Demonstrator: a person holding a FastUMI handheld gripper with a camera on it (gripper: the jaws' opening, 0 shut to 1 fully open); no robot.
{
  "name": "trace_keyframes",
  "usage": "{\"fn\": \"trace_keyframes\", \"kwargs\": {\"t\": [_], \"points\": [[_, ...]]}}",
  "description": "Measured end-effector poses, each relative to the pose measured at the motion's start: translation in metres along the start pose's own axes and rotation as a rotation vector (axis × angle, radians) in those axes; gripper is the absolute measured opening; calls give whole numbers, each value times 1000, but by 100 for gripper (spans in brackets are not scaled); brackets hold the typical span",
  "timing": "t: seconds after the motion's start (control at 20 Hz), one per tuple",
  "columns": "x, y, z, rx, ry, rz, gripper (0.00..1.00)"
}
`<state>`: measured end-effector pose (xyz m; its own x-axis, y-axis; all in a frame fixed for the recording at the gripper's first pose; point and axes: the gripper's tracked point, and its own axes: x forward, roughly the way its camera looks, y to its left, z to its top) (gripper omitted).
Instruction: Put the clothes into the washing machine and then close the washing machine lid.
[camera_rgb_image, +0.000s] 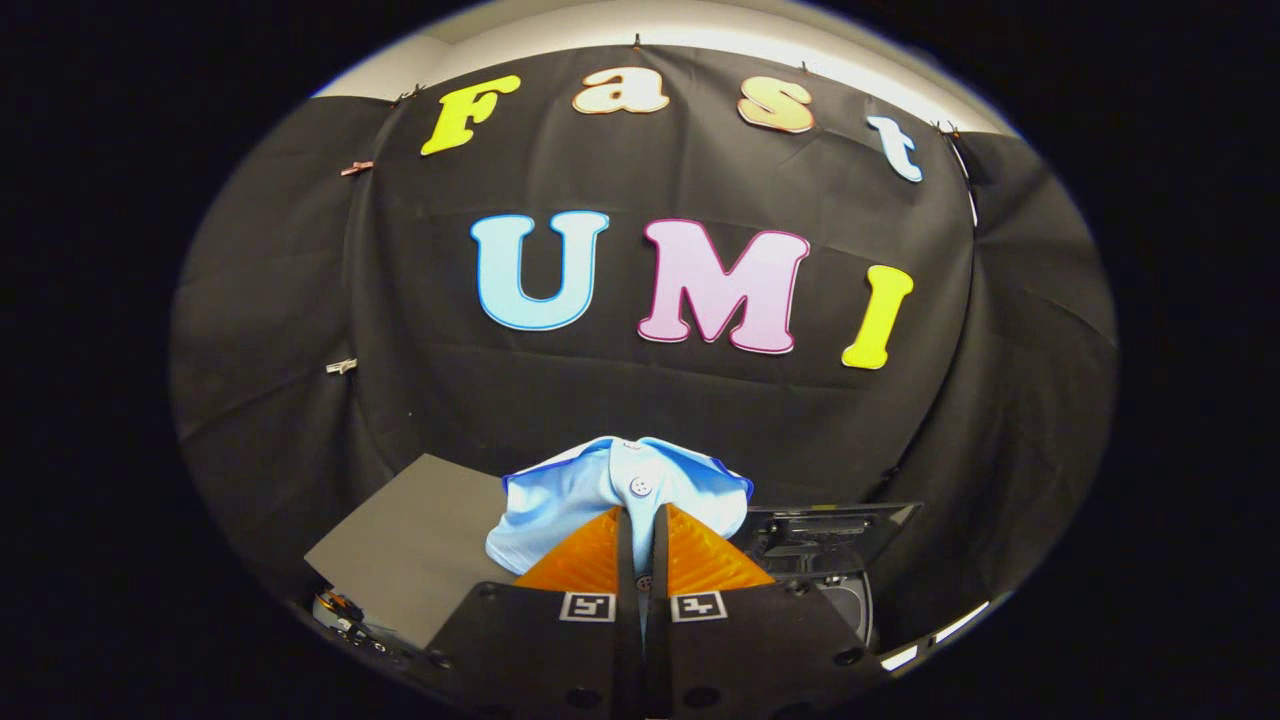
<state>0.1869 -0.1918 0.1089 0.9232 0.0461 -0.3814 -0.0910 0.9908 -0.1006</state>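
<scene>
A light blue garment (600, 490) with a white button and a dark blue trim hangs bunched up, pinched between the two fingers of my gripper (641, 515). Both fingers press on the cloth, and only a thin strip of it shows between them. The garment is lifted off any surface and drapes to both sides of the fingers. Behind and right of the fingers stands the washing machine (840, 570), with its dark lid (830, 535) raised and part of the round opening showing beneath it.
A flat dark grey panel (420, 550) lies to the left of the fingers, beside the machine. Small objects (345, 615) sit at its near left corner, too small to tell. The black cloth wall closes the booth behind everything.
</scene>
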Motion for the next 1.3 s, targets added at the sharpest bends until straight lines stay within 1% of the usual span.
{"fn": "trace_keyframes", "kwargs": {"t": [0.3,0.4,0.5,0.55,0.6,0.65,0.8,0.9,1.1,1.3], "points": [[2,-73,-15,24,9,-78,6],[6,-102,-25,24,17,-130,5],[12,-120,-36,24,28,-160,6],[12,-117,-37,20,28,-169,5],[15,-125,-44,14,38,-178,6],[20,-135,-50,0,44,-180,6],[28,-159,-67,29,56,-195,6],[36,-176,-83,15,75,-210,6],[55,-192,-109,17,106,-202,5],[76,-205,-147,26,153,-190,6]]}}
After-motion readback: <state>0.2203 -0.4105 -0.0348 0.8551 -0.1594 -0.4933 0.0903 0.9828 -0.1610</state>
